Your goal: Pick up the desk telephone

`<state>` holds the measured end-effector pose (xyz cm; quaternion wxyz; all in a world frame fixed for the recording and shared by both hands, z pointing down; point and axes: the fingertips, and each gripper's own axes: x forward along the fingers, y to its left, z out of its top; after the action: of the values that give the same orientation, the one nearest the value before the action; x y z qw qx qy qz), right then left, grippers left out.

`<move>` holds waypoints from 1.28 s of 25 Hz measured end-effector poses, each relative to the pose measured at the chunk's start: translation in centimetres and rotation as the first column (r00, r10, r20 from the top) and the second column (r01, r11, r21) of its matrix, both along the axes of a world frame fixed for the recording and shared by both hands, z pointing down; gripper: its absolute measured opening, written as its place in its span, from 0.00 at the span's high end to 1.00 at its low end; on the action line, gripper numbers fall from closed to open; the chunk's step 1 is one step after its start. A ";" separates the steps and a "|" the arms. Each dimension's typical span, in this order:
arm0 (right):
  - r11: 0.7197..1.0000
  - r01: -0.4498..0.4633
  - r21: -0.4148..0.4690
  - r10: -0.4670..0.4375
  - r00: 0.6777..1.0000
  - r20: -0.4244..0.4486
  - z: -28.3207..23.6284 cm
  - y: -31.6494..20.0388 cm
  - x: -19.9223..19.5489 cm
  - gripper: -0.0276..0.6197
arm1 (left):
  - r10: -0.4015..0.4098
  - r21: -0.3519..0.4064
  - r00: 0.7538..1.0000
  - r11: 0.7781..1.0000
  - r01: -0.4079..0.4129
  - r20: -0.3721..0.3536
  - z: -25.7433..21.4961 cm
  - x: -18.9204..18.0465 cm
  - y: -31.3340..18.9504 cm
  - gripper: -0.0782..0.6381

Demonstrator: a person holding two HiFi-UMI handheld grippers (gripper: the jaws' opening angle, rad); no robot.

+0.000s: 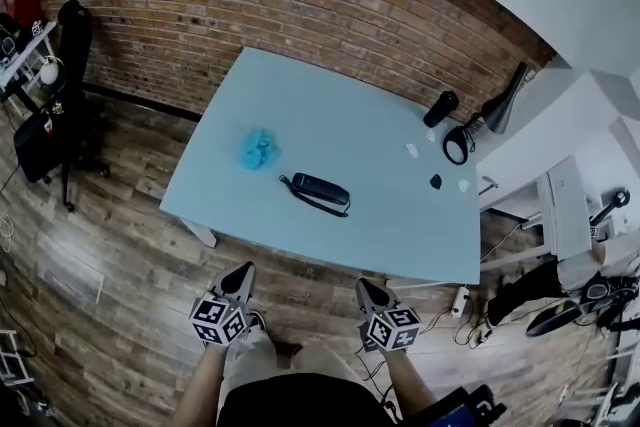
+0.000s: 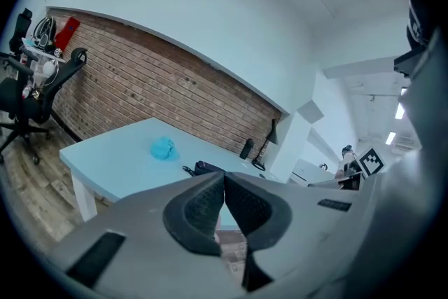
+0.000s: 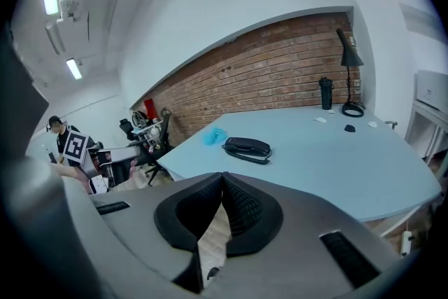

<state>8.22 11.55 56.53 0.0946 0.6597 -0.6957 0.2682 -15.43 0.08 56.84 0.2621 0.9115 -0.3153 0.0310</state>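
We held the left tongs [image 2: 224, 175] and the right tongs [image 3: 222, 178] short of the bench [image 1: 330, 105], above the wooden floor [image 1: 120, 245]. The left tongs were fully closed, pads meeting with nothing between them; the right tongs were closed and empty too. The desk telephone [image 1: 320, 189] lay flat near the middle of the pale blue bench, well apart from the 2 tongs. A crumpled blue thing [image 1: 260, 148] sat near its left, and a black lamp [image 1: 500, 105] stood at the far right corner.
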 end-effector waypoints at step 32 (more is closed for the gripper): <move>0.919 0.393 -0.027 -0.394 0.918 -0.038 7.1 -23.2 6.7 0.89 | -0.421 -0.083 0.892 0.895 0.438 0.164 3.0 2.5 0.2 0.88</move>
<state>14.90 -11.65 63.65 0.1676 0.5111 -0.8094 0.2358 -12.92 0.23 59.85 0.2925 0.7976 -0.5247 0.0553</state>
